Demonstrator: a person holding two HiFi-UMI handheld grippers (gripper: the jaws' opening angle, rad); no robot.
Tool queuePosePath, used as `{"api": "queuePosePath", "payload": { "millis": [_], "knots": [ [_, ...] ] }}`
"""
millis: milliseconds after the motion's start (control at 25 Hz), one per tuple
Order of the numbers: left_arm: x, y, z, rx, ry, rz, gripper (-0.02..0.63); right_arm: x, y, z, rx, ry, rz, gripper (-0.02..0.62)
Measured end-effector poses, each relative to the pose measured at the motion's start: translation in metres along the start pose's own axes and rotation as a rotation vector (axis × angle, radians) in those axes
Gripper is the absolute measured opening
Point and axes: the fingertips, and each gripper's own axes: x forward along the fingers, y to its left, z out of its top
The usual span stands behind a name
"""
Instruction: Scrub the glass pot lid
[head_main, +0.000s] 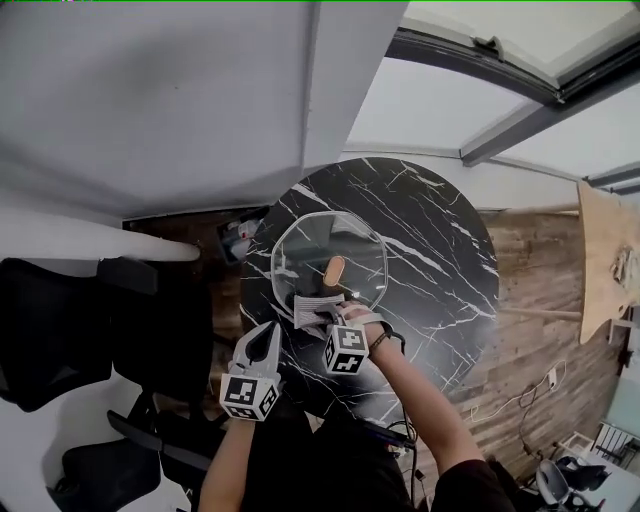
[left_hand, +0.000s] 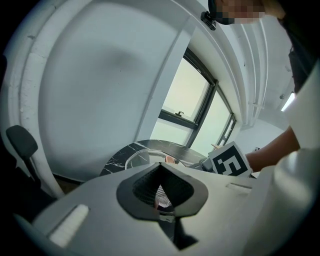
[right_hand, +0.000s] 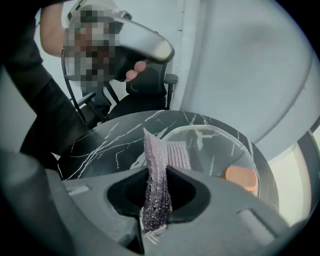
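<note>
**Q:** Where does the glass pot lid (head_main: 300, 245) lie?

**A:** At the centre of the frame, flat on the round black marble worktop (head_main: 440, 260), with its tan knob (head_main: 334, 270) in the middle.

**Q:** What about the right hand-held gripper (head_main: 338, 314)?

**A:** Mine sits just below the lid. Its jaws pinch a silvery mesh scrubbing cloth (head_main: 312, 305), whose free end reaches the lid's lower rim.

**Q:** And the left hand-held gripper (head_main: 270, 332)?

**A:** Mine is at the lid's lower left, over the worktop's edge and apart from the lid, with its jaws pressed together.

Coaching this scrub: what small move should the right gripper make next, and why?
Probably ease the right gripper forward, dragging its scrubbing cloth across the glass lid: the cloth is clamped in the jaws over the lid's near rim, short of the knob.
</note>
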Motion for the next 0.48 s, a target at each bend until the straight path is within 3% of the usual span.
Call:
{"api": "queuePosePath", "payload": {
  "millis": [160,320,400,480],
  "knots": [
    [-0.002,-0.024,-0.003,0.010,0.003,-0.012,0.002,-0.011,0.019,-0.029,0.024,-0.003,0.040,0.074],
    [-0.002,-0.046,-0.011,0.037,0.030,-0.003,0.002,-0.022,0.037,-0.067,0.021,0.062,0.089,0.074],
    [-0.004,-0.062,-0.015,0.052,0.060,-0.022,0.003,-0.034,0.043,-0.080,0.101,0.055,0.128,0.074],
    [-0.007,-0.080,-0.020,0.070,0.090,-0.065,0.002,-0.055,0.041,-0.083,0.246,-0.014,0.133,0.074]
  ]
}}
